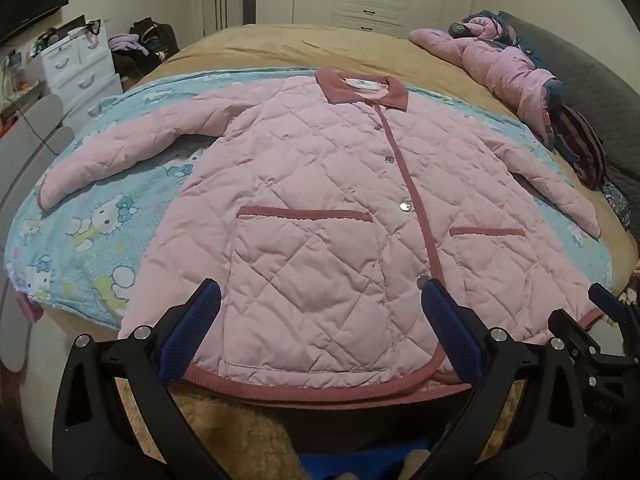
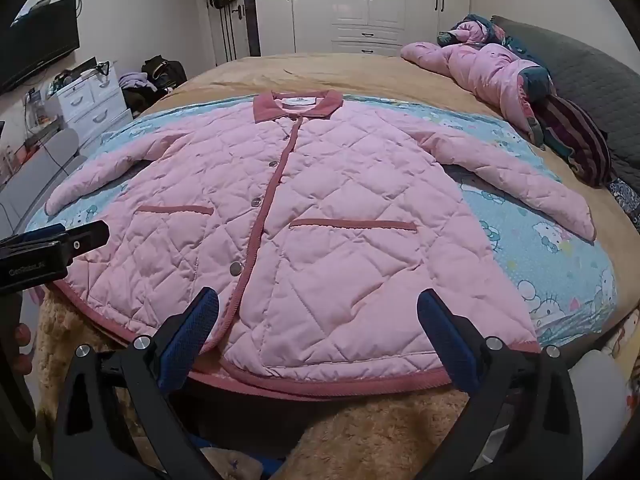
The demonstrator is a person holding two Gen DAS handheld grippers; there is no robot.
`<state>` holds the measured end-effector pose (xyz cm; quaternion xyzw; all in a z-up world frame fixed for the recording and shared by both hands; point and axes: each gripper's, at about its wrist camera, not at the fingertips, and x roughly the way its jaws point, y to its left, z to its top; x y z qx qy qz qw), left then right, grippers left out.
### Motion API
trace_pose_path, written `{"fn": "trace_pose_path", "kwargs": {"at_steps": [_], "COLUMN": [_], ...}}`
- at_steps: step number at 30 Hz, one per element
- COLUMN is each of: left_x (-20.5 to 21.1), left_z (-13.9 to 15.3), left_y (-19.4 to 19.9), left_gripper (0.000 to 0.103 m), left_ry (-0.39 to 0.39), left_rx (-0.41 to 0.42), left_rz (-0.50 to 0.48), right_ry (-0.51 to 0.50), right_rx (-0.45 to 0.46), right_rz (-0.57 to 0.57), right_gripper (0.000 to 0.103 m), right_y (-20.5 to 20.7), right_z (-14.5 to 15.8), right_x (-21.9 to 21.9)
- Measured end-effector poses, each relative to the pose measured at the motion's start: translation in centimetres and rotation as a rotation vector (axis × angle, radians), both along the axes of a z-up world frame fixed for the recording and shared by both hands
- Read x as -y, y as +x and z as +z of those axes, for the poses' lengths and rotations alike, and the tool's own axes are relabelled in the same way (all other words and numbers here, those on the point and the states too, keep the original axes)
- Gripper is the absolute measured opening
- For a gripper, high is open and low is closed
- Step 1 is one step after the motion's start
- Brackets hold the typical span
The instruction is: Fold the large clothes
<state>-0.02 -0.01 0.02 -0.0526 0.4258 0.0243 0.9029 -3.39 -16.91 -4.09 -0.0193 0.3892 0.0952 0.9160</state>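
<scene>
Broadly, the bed point(image 1: 280, 46) carries a tan blanket point(image 2: 340, 76) with a blue cartoon sheet point(image 1: 100, 240) over its near half. Spread flat on the sheet, front up and buttoned, lies the pink quilted jacket point(image 1: 320, 200), collar toward the far edge, sleeves angled out toward the left and right edges, hem at the near edge. A heap of clothes point(image 2: 500, 76) sits at the far right corner. Both the left gripper point(image 1: 320, 328) and the right gripper point(image 2: 318, 328) hover over the hem, fingers spread wide, holding nothing.
</scene>
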Motion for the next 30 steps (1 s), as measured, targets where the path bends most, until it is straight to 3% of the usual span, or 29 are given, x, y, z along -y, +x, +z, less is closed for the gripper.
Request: {"fn": "trace_pose_path", "kwargs": {"at_steps": [30], "left_x": [0.45], "left_z": [0.42], "left_y": [0.62], "left_gripper": [0.094], "left_ry": [0.005], "left_rx": [-0.002], "left_rz": [-0.005], "right_ry": [0.005], "right_rx": [0.002], "right_rz": [-0.017], "right_gripper": [0.099], "right_y": [0.33], "right_z": [0.18], "right_x": [0.57]}}
